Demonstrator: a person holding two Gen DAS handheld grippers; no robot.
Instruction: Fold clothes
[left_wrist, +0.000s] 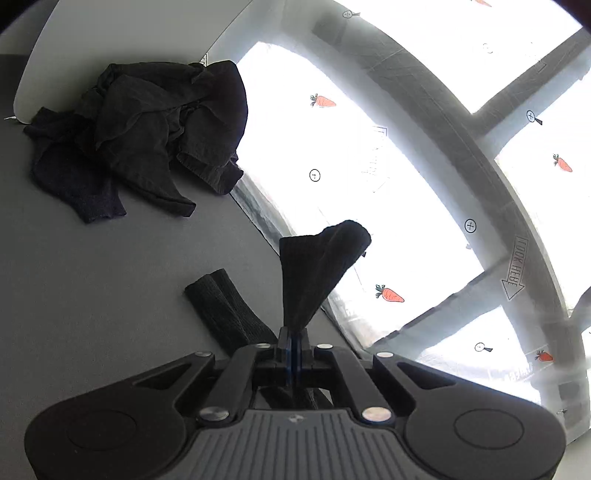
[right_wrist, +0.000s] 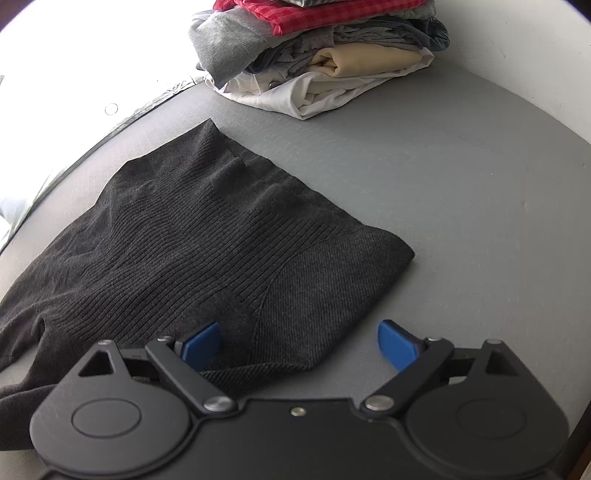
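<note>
One gripper (left_wrist: 294, 338) pinches garment (left_wrist: 314, 273) (lifted) — upright.

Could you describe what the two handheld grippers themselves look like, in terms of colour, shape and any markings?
Both are matte black. The left gripper has a ribbed grey plate at its centre, round discs at either side, angled link arms with silver rivets and thin blue pads. The right gripper has the same discs, links and rivets, with bright blue fingertips. No cables, sleeves or printed markings are visible.
</note>
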